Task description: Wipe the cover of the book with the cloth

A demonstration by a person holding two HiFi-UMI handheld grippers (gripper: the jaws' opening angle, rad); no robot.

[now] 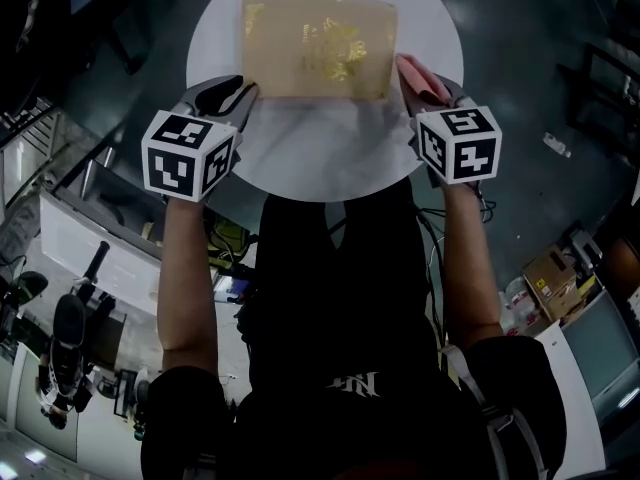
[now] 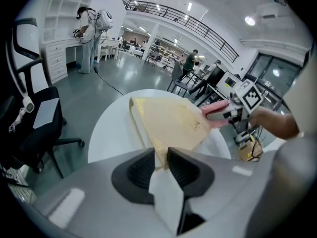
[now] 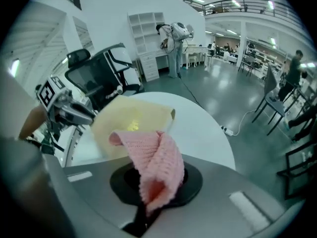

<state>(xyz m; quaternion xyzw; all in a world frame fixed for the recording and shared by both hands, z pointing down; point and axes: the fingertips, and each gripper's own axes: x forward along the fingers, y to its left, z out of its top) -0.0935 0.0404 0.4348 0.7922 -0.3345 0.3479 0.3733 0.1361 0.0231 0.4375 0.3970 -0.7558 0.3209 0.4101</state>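
A tan book (image 1: pixel 318 46) with gold print on its cover lies flat on the round white table (image 1: pixel 330 163). My left gripper (image 1: pixel 245 93) is at the book's near left corner. In the left gripper view that corner of the book (image 2: pixel 168 120) sits between the two black pads, which are closed on it (image 2: pixel 161 162). My right gripper (image 1: pixel 425 88) is at the book's near right corner and is shut on a folded pink knitted cloth (image 1: pixel 420 76). The cloth (image 3: pixel 156 162) stands up out of the jaws, in front of the book (image 3: pixel 129 120).
A black office chair (image 2: pixel 34 118) stands on the floor to the left of the table. A person in white (image 2: pixel 91 33) stands at white shelves far off. Cardboard boxes (image 1: pixel 550 283) and equipment lie on the floor around me.
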